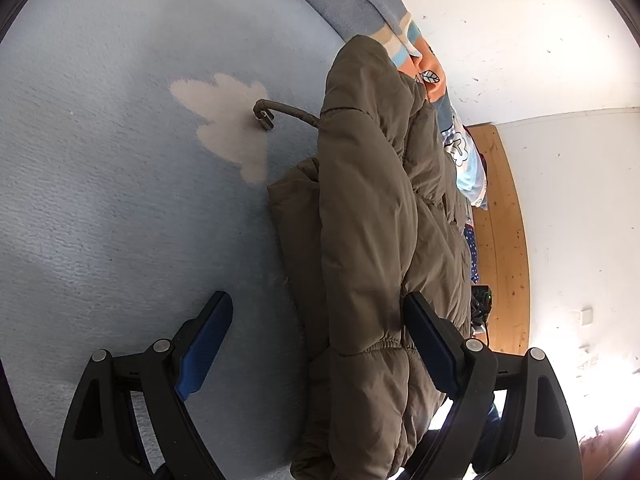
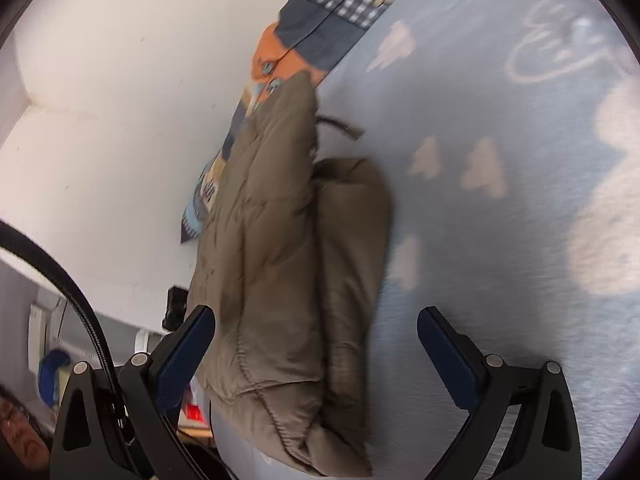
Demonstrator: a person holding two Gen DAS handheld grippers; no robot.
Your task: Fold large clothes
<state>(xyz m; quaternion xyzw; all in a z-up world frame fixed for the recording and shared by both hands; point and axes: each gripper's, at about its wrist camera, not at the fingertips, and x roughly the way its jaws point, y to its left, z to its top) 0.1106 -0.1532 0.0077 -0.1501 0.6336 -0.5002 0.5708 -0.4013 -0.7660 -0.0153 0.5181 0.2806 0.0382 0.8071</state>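
Observation:
A brown padded jacket lies folded into a long bundle on a light blue blanket. A cord with a toggle sticks out of its far end. My left gripper is open and straddles the near end of the bundle: its right finger overlaps the fabric, its left finger stands apart over the blanket. In the right wrist view the same jacket lies between the wide-open jaws of my right gripper. There the left finger sits at the jacket's edge and the right finger is well apart from it.
The blanket has pale cloud shapes. A patterned pillow or quilt lies along the white wall beyond the jacket. A wooden surface shows past the bed edge. A black cable curves by the right gripper.

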